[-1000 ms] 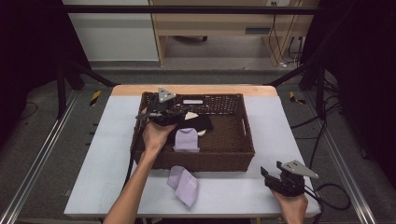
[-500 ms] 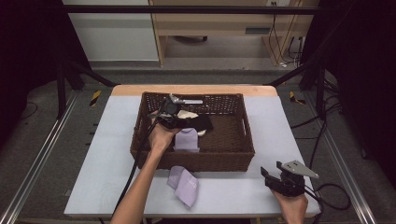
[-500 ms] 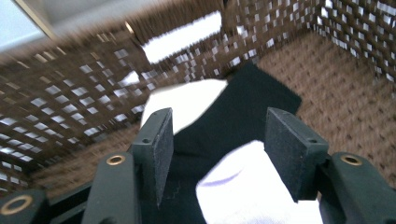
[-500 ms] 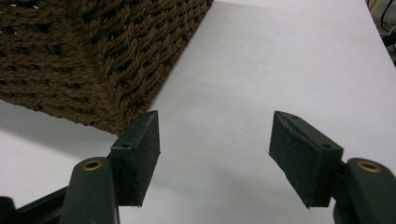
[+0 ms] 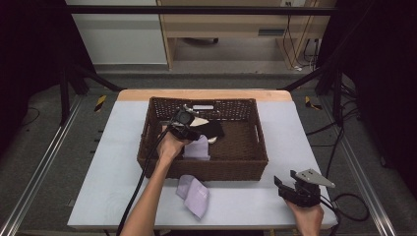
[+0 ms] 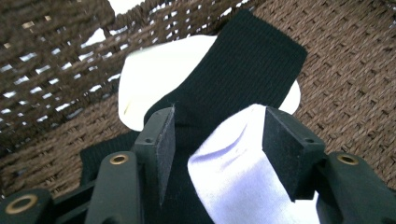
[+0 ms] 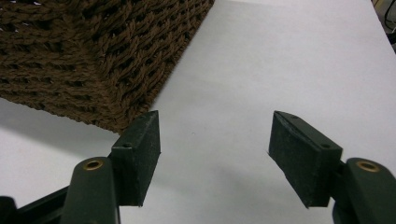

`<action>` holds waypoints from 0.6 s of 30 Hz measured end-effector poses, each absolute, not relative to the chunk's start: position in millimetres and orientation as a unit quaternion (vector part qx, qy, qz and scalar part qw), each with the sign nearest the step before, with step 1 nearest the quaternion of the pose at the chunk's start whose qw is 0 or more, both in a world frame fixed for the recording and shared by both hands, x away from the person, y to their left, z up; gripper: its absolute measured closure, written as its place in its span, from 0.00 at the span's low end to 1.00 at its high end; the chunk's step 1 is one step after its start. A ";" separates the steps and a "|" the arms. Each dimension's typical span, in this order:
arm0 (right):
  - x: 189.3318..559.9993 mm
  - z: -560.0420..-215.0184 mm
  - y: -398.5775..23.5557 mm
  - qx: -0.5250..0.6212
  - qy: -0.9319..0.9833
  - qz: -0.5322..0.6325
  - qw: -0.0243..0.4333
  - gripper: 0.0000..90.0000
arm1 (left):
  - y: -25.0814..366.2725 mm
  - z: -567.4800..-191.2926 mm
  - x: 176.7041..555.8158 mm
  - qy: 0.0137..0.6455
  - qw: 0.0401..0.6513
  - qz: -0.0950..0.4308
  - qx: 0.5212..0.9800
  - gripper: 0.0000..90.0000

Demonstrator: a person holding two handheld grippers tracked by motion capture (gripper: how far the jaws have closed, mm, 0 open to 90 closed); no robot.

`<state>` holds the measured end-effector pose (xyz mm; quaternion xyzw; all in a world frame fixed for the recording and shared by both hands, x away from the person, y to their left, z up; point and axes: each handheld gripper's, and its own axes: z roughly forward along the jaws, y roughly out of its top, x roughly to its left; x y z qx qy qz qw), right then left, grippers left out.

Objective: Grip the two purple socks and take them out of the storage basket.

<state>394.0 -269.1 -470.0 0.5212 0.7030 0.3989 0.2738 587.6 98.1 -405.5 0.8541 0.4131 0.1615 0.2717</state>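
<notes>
We have the left gripper (image 5: 189, 129) down inside the woven basket (image 5: 260, 142), its jaws spread but just now narrowing around the folded lavender sock (image 6: 243, 172) that lies between them; neither pad presses on the cloth yet, so nothing is held. The sock rests on the basket floor, partly on top of a black sock (image 6: 243, 65), with a cream-white piece (image 6: 149, 84) under that. We judge it light, limp and easy to crush, so it should fold to the pads without slipping. The risk is catching the black sock with it, since the left pad seems to sit over black fabric, though the angle makes this hard to be sure of. We would pinch the raised fold of the lavender alone. A second lavender sock (image 5: 194, 192) lies on the table (image 5: 113, 147) in front of the basket. The right gripper (image 5: 284, 188) rests open on the table, empty.
</notes>
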 end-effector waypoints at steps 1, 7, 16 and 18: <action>393.9 -469.9 -269.1 0.522 0.702 0.400 0.273 0.38 | 98.3 -407.8 588.9 0.417 0.266 0.152 0.856 0.50; 393.8 -469.8 -269.0 0.522 0.702 0.401 0.273 0.38 | 98.8 -413.5 592.2 0.418 0.241 0.133 0.865 0.51; 393.7 -470.1 -268.7 0.522 0.702 0.401 0.272 0.38 | 98.2 -421.0 595.2 0.416 0.207 0.117 0.878 0.59; 393.5 -469.8 -268.9 0.522 0.701 0.402 0.272 0.38 | 97.6 -422.0 595.1 0.416 0.201 0.120 0.879 0.60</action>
